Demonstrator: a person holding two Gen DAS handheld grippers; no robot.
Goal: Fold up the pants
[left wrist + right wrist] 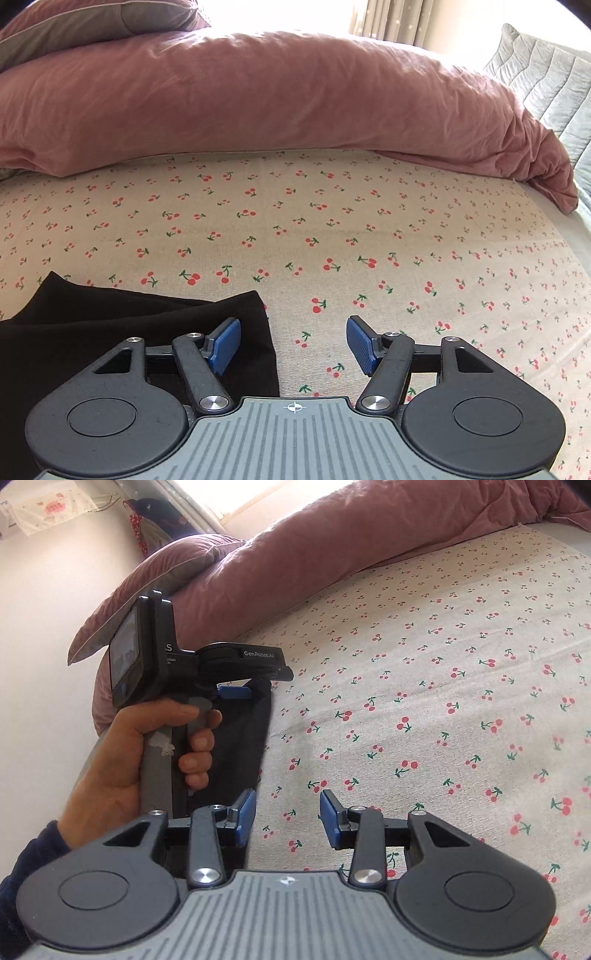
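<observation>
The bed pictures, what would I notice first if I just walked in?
Probably the cherry-print sheet covering the bed, and the big pink duvet bunched along its far side. Then the black pants lying near the bed's edge, with the open left gripper and the open right gripper just above them.

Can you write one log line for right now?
left gripper: open, beside pants | right gripper: open, empty | pants on bed sheet

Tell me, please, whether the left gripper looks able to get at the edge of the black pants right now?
Probably yes: the left gripper is open, the pants edge lies just under its left finger, and nothing covers it.
</observation>
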